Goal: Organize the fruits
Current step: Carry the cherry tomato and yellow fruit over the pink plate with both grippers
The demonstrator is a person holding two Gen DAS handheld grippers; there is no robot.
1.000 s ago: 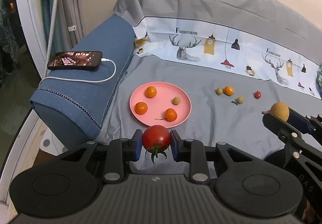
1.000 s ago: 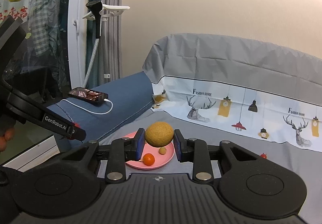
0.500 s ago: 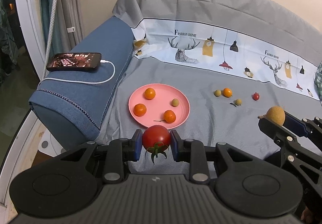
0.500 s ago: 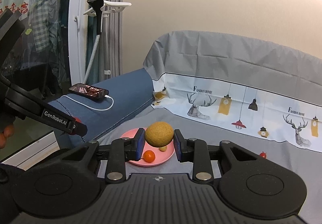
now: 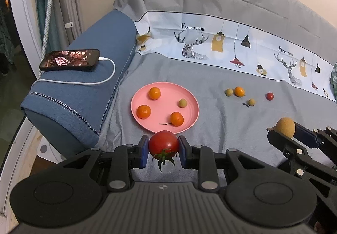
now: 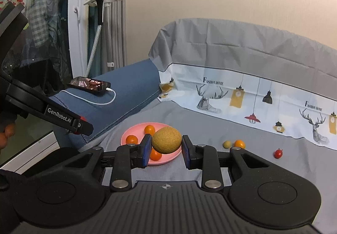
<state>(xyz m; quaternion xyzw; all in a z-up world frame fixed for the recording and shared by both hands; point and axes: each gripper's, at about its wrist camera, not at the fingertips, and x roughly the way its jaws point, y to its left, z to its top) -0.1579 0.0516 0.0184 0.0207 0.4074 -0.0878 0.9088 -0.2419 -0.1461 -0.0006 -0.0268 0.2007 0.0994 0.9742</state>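
My left tool (image 5: 163,150) clenched on tomato (image 5: 163,142), just short of pink plate (image 5: 192,116) ahead. Skin thin, flesh soft: keep squeeze light, pads across widest girth. Right tool (image 6: 166,150) clamps rough tan fruit (image 6: 166,140); firmer, grippy.

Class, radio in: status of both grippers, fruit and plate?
Left gripper shut on red tomato. Right gripper shut on rough tan fruit. Round pink plate holds four fruits, path unobstructed.
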